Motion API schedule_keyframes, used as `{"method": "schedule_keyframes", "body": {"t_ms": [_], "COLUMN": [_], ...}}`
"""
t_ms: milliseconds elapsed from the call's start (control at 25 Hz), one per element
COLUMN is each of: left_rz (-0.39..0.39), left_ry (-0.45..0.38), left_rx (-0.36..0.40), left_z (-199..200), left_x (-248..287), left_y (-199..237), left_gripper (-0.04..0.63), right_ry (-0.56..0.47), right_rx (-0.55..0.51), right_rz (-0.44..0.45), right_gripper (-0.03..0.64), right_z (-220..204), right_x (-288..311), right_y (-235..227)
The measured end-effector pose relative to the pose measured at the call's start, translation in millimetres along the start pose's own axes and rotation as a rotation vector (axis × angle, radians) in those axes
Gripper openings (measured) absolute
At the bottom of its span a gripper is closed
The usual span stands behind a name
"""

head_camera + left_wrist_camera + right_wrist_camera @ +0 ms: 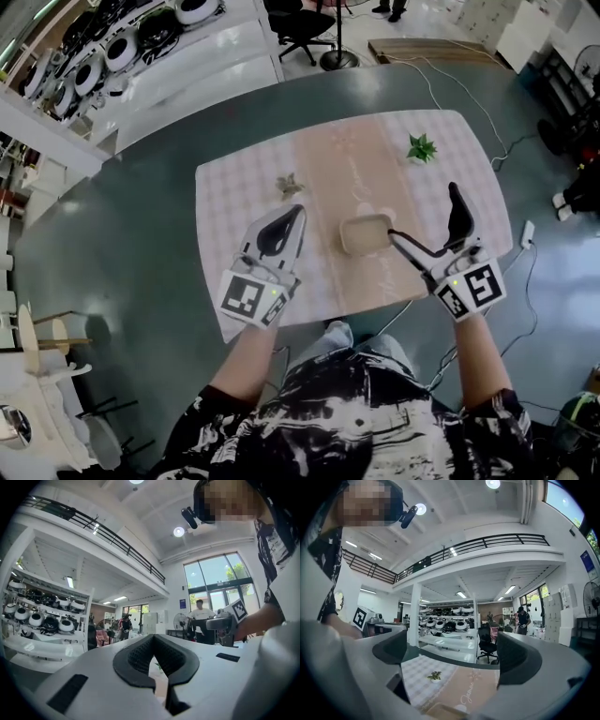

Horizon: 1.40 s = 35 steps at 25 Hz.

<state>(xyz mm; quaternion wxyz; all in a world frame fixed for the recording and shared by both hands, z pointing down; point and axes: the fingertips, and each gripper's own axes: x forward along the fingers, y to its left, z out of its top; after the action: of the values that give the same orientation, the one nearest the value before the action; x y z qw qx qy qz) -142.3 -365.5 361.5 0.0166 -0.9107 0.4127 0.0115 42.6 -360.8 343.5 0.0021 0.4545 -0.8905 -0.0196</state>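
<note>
My left gripper hovers over the checked tablecloth, shut with nothing between its jaws. Its tip is just short of a small dry-looking plant. In the left gripper view the dark pads meet in a V. My right gripper stands open and holds nothing, one finger beside a beige square dish. In the right gripper view the open jaws frame the small plant and the near edge of the dish.
A beige runner crosses the middle of the table. A green plant stands at the far right. Beyond the table are an office chair, shelves of round white devices, and cables on the floor.
</note>
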Motion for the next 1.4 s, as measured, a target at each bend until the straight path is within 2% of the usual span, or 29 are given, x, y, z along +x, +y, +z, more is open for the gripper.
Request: {"method": "schedule_keyframes", "body": {"t_ms": [160,440,600,1400], "left_rz": [-0.013,-0.019,-0.017,-0.019], "left_ry": [0.005,0.021,0.029,0.150], "left_rx": [-0.027,-0.042,-0.042,-0.063], "left_z": [-10,-14,-20,-75], "left_x": [10,20,29,63], "left_y": [7,3,0,-19], "left_gripper": [0.000,0.000,0.000,0.000], "right_ry": [0.035,0.072,0.110,0.506], "right_rx": [-0.004,0.002,0.024,0.259], "right_rz": [-0.017,0.003,0.016,0.076], "right_gripper": [0.574,0.573,0.572,0.569], "right_z": [-10,-20,-43,-278], "right_x": [7,15,16,13], "right_y": [-8,-15,-24,-55]}}
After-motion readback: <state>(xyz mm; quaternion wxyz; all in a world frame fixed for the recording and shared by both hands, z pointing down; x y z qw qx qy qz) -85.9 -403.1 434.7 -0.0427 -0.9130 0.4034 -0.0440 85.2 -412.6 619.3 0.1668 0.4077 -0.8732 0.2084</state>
